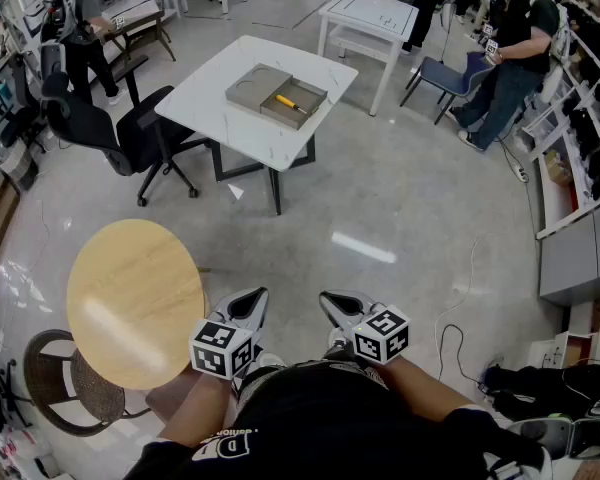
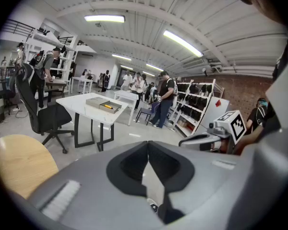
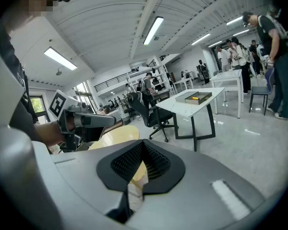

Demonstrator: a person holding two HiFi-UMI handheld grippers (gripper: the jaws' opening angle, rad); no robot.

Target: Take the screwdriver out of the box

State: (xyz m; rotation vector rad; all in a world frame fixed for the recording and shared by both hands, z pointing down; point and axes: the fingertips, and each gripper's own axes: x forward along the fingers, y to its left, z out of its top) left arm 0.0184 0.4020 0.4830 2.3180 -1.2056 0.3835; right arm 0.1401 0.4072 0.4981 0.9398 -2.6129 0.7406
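The left gripper (image 1: 256, 296) and right gripper (image 1: 328, 299) are hovering side by side close against the person's body, over bare floor (image 1: 400, 218). Each one's jaws are pressing together at the tips and gripping nothing.

The screwdriver (image 1: 288, 102), yellow-handled, is lying in the right half of the open grey box (image 1: 252, 86). The box is sitting around the middle of the white desk (image 1: 220, 118), somewhat toward its far right edge and well apart from both grippers.

A black chair (image 1: 110, 128) is standing at the desk's left corner. A round wooden table (image 1: 130, 298) is sitting just left of the left gripper, with a wicker chair (image 1: 65, 388) tucking under its near edge.

The grey floor is shining under the ceiling lights. Beyond the desk a second white table (image 1: 380, 13) is standing, with a blue chair (image 1: 445, 73) to its right. A person in black (image 1: 510, 48) is standing by the shelves (image 1: 590, 98) running along the right wall, and another person (image 1: 80, 18) is standing at the far left.
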